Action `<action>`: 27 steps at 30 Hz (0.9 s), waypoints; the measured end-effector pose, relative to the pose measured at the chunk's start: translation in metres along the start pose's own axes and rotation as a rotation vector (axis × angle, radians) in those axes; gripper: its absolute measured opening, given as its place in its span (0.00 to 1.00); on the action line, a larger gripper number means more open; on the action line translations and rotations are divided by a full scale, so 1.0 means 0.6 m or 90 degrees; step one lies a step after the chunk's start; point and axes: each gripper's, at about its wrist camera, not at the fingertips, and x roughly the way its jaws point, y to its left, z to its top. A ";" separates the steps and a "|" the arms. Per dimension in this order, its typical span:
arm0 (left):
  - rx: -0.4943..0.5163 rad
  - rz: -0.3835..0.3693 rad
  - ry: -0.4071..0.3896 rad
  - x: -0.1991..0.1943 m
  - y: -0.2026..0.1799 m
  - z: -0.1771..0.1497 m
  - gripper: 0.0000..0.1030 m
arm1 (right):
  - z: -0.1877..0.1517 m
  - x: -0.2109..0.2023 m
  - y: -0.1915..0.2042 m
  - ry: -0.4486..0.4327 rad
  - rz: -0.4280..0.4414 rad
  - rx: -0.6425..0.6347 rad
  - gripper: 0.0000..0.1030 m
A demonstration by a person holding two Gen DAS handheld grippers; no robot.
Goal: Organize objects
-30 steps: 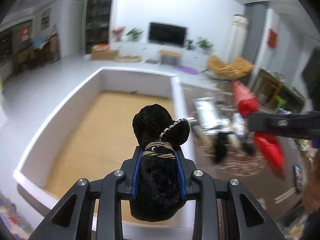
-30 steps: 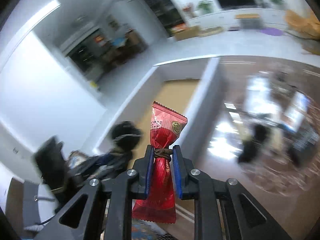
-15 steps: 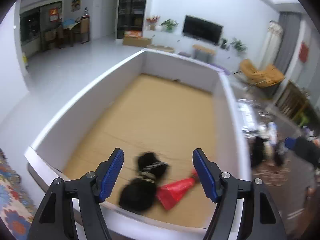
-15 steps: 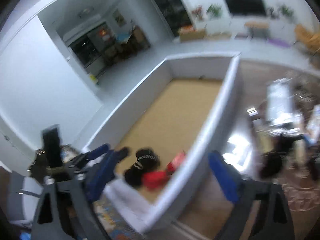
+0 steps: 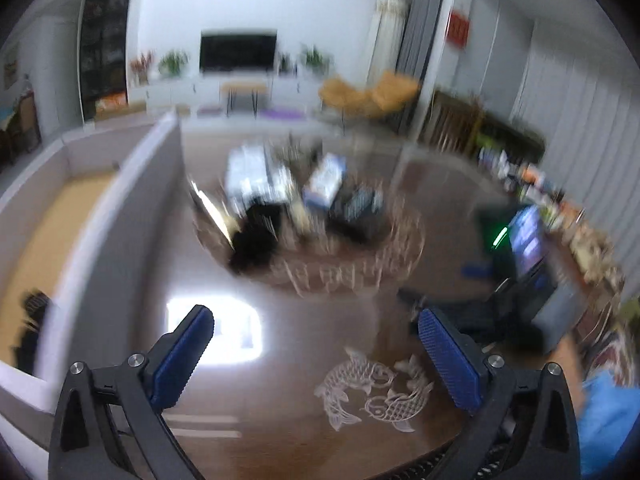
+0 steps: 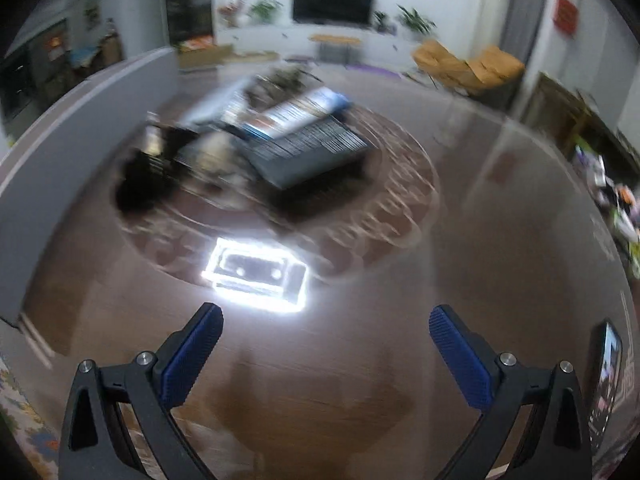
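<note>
My left gripper [image 5: 314, 320] hangs over the dark glossy table [image 5: 320, 328], its jaws opening wide with nothing between them. My right gripper [image 6: 325, 312] is open and empty above the same table [image 6: 480, 280]. Ahead of both lies a blurred pile on a round patterned mat [image 5: 344, 272]: a black fluffy item [image 5: 256, 240] [image 6: 148, 176], a dark flat box [image 6: 308, 148] and a blue-and-white pack [image 6: 296, 110]. At the left stands the white-walled box [image 5: 120, 208] with a tan floor. A black plush toy [image 5: 30, 312] lies inside it at the picture's edge.
A lit phone [image 6: 608, 368] lies on the table's right side, and another lit screen [image 5: 528, 240] stands further right. A fish pattern [image 5: 372, 392] marks the table under the left gripper. A blue sleeve [image 5: 608, 412] shows at the lower right. Lamp glare [image 6: 256, 272] reflects mid-table.
Both grippers let go: the black plush toy and the red packet dropped into the white box. Both then opened wide and swung right, from over the box to over the table.
</note>
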 end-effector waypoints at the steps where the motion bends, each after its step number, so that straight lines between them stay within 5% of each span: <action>1: -0.001 0.012 0.023 0.025 -0.003 -0.007 1.00 | -0.005 0.002 -0.009 0.007 -0.001 0.006 1.00; 4: -0.007 0.042 0.071 0.099 -0.005 -0.014 1.00 | -0.005 0.018 -0.017 0.016 -0.003 0.014 1.00; 8: -0.024 0.069 0.073 0.149 0.021 -0.001 1.00 | 0.008 0.038 -0.004 0.016 0.006 0.019 1.00; 27: 0.005 0.118 0.086 0.216 0.048 0.012 1.00 | 0.009 0.043 -0.010 -0.017 0.021 0.034 1.00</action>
